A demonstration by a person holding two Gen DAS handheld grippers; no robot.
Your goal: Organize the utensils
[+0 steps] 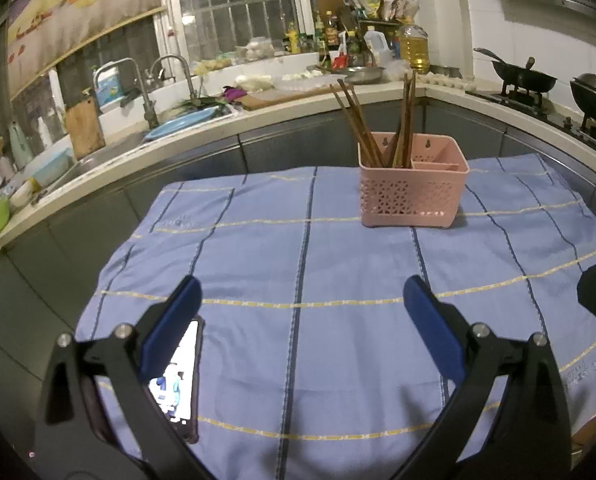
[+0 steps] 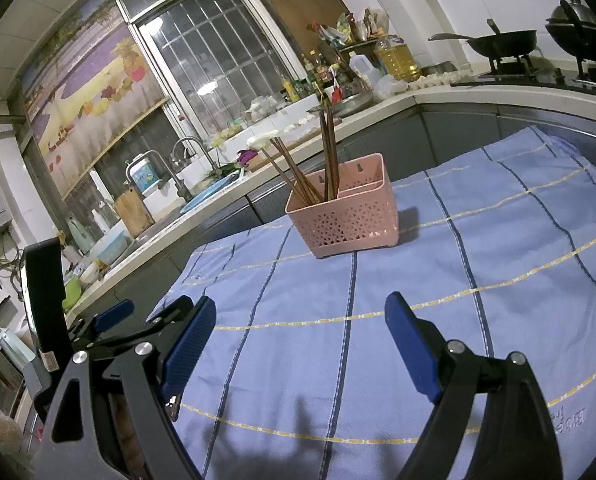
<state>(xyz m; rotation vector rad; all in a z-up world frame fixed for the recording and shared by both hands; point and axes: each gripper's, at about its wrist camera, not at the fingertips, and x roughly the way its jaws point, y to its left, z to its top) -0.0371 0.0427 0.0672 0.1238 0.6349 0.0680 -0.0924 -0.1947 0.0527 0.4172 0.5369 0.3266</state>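
A pink perforated utensil basket (image 1: 414, 192) stands on a blue striped cloth (image 1: 298, 264) at the far side of the table. Several brown chopsticks (image 1: 362, 124) stand upright in its left compartment; its right compartments look empty. It also shows in the right wrist view (image 2: 350, 216) with the chopsticks (image 2: 318, 160). My left gripper (image 1: 302, 292) is open and empty, well short of the basket. My right gripper (image 2: 298, 312) is open and empty, also short of the basket. The left gripper's fingers (image 2: 114, 316) show at the left edge of the right wrist view.
A lit phone (image 1: 178, 376) lies on the cloth under my left gripper's left finger. Behind the table runs a counter with a sink (image 1: 186, 120), bottles (image 1: 414, 44) and a stove with woks (image 1: 526, 76).
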